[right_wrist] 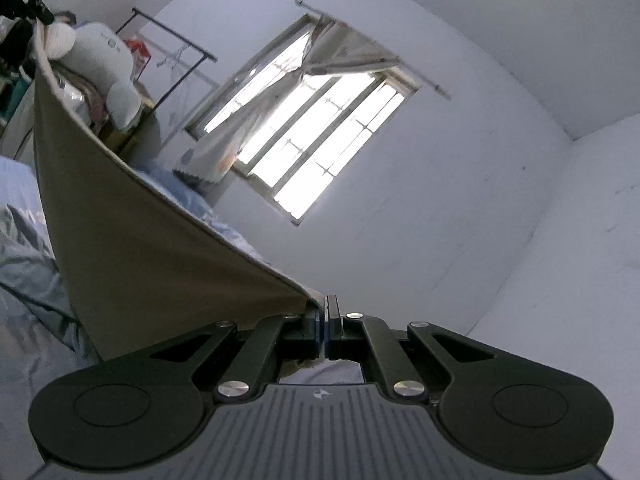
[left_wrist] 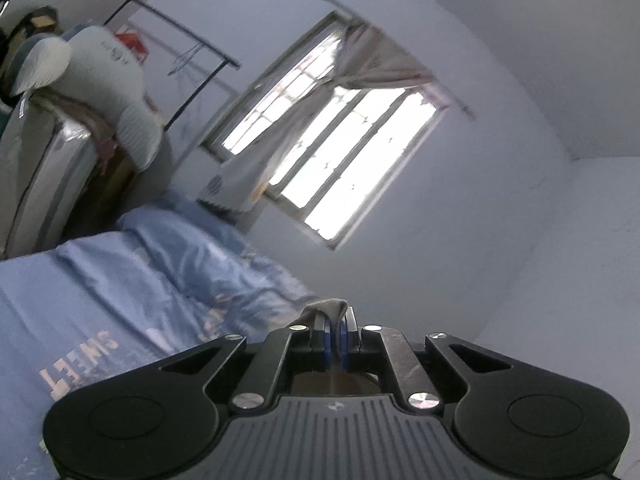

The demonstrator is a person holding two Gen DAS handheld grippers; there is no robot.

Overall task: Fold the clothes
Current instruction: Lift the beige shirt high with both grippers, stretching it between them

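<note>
Holding level, both grippers pinch one tan cloth [right_wrist: 160,248].
Left gripper [left_wrist: 335,322] and right gripper [right_wrist: 325,314] clamp its edge; the bedsheet [left_wrist: 80,300] reads "SWEET".

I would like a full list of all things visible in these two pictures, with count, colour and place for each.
garment: one, grey-beige, stretched between both claws, hanging above the bed
duvet: one, blue, with the word SWEET, on the bed at lower left
window: one, bright, in the far wall
curtain: one, pale, tied across the window
clothes rail: one, black, left of the window
plush toy: one, white, on a stack at upper left
left claw: black, shut on garment
right claw: black, shut on garment
</note>
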